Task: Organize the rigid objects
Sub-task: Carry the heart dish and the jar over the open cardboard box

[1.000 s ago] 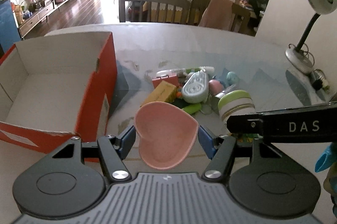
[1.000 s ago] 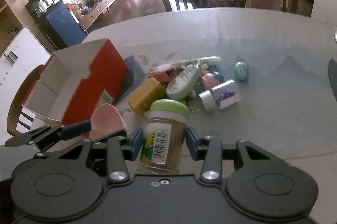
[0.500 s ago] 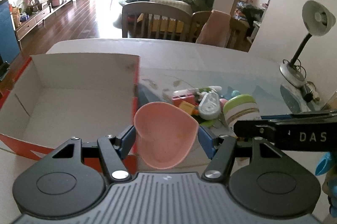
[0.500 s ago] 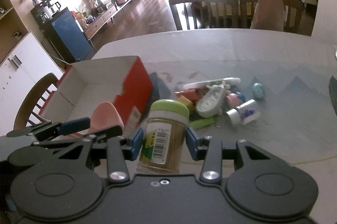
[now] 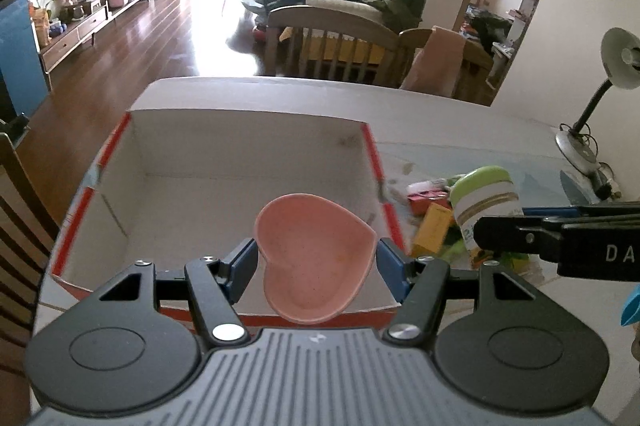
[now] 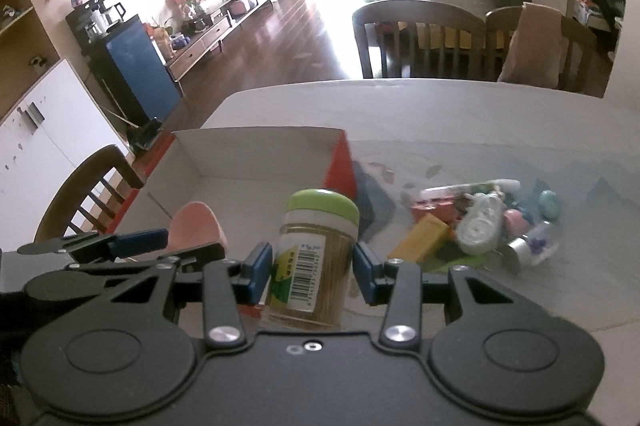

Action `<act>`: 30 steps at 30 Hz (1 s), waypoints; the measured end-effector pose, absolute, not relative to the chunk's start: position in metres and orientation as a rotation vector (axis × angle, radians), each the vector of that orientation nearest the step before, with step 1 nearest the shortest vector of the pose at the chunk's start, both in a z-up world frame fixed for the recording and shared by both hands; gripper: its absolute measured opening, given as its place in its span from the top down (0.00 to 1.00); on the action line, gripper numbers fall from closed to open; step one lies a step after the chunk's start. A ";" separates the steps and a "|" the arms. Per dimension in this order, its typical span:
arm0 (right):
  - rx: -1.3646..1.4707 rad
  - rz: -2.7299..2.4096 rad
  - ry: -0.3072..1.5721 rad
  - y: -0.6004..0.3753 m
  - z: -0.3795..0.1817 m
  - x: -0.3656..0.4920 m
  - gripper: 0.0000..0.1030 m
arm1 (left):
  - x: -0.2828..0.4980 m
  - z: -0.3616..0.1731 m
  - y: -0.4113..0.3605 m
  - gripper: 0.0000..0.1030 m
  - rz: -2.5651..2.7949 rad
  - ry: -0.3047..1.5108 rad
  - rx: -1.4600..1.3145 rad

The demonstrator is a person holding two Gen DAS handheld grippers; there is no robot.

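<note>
Pink heart-shaped plastic dish (image 5: 316, 254), seemingly light and stiff, is pinched at its lobes by left gripper (image 5: 316, 260) over white-lined red cardboard box (image 5: 248, 149); green-lidded toothpick jar (image 6: 316, 258) is clamped by right gripper (image 6: 314, 268).

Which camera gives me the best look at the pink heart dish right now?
Left wrist: the pink heart dish sits whole between the left gripper fingers, over the box. Right wrist shows only its edge behind that gripper.

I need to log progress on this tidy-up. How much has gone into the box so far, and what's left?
Nothing looks packed yet: the visible floor of the box is bare. In hand: the left gripper holds the pink heart dish above the box, and the right gripper holds the green-lidded jar near the box's edge. Left: the pile on the table, including a yellow box.
</note>
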State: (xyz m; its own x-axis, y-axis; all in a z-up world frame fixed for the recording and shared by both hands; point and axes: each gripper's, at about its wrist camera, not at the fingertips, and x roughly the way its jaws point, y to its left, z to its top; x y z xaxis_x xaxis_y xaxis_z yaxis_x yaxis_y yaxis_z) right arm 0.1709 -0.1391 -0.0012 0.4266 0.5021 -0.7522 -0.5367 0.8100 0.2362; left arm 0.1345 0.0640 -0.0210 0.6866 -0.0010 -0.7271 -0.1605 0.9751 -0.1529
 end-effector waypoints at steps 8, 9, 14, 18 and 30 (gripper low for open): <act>-0.077 0.661 0.942 -0.086 -0.012 0.176 0.58 | 0.139 -0.023 0.116 0.37 0.121 0.823 -0.204; -0.078 0.662 0.946 -0.081 -0.014 0.177 0.58 | 0.141 -0.024 0.122 0.37 0.127 0.825 -0.198; -0.121 0.667 0.965 -0.052 -0.031 0.181 0.58 | 0.151 -0.036 0.148 0.37 0.135 0.849 -0.180; -0.182 0.670 0.977 -0.033 -0.048 0.184 0.58 | 0.164 -0.052 0.162 0.37 0.136 0.885 -0.136; -0.375 0.678 0.996 0.007 -0.096 0.193 0.58 | 0.203 -0.098 0.171 0.37 0.063 1.052 -0.056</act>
